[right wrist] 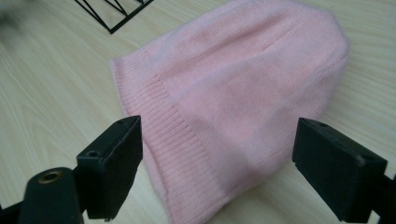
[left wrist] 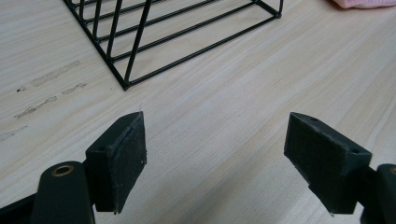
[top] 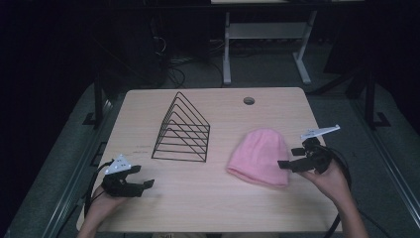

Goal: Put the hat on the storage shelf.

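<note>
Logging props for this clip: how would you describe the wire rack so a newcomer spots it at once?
On the light wooden table, look at the far left half, left of the pink knit hat. The wire rack stands there, apart from the hat: a black, open, wedge-shaped frame of thin rods, the one rigid see-through thing on the table.

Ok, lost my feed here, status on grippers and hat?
Left gripper open, empty, over bare table. Right gripper open at pink hat, not gripping. Hat flat. Wire rack apart, nothing blocking.
</note>
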A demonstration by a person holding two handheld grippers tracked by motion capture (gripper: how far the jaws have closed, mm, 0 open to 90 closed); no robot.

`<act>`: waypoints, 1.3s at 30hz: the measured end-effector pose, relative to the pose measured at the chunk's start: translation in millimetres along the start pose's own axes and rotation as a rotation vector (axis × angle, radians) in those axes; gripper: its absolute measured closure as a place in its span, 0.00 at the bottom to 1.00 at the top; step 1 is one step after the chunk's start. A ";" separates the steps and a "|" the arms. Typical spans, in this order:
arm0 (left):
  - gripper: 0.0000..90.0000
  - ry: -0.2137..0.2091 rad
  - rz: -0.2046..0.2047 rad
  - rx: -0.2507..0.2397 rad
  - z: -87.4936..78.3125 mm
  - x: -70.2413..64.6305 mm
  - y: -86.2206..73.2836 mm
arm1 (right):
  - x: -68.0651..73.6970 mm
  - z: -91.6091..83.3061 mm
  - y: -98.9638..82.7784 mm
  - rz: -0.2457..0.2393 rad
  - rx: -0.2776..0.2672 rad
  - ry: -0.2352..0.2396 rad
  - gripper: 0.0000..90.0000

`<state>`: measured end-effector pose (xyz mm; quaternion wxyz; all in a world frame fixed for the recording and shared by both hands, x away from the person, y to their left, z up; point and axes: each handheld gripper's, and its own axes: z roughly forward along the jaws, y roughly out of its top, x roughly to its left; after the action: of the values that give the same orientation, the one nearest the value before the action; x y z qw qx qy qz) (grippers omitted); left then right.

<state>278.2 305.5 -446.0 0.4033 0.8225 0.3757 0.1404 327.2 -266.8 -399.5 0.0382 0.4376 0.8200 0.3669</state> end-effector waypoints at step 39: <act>0.23 -0.042 -0.018 0.007 7.6 9.4 0.8 | -75.5 69.3 69.7 0.124 0.152 -0.019 0.29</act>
<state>289.1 307.8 -451.0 0.4094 0.8232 0.3752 0.1180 448.3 -259.6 -425.2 -0.0101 0.4928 0.8164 0.3010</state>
